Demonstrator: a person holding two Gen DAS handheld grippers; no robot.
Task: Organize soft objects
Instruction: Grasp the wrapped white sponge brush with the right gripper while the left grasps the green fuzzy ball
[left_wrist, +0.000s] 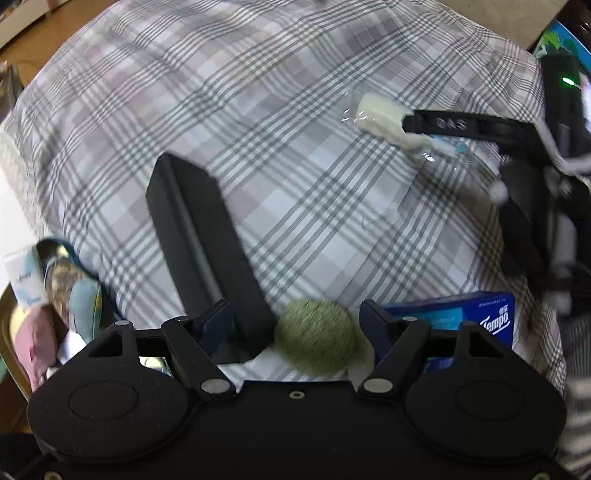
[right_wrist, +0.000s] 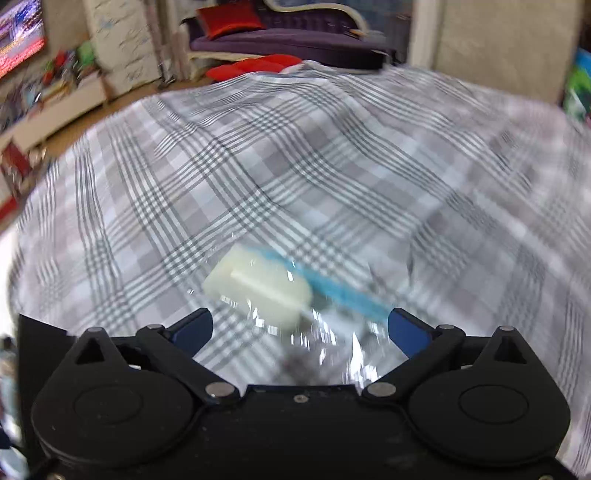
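A pale cream soft block in clear wrap with a blue strip (right_wrist: 258, 288) lies on the plaid cloth (right_wrist: 295, 166), just ahead of my right gripper (right_wrist: 299, 328), which is open around nothing. In the left wrist view the same wrapped block (left_wrist: 380, 118) sits at the tip of the right gripper's black finger (left_wrist: 461, 125). My left gripper (left_wrist: 295, 321) is open; a fuzzy green ball (left_wrist: 316, 336) lies between its jaws and a black finger (left_wrist: 199, 236) stretches forward on the left.
A blue Tempo tissue pack (left_wrist: 461, 317) lies right of the green ball. A basket with soft items, patterned and pink (left_wrist: 62, 295), stands at the left edge of the cloth. Beyond the cloth are a purple sofa with red cushions (right_wrist: 258, 40) and a TV (right_wrist: 18, 37).
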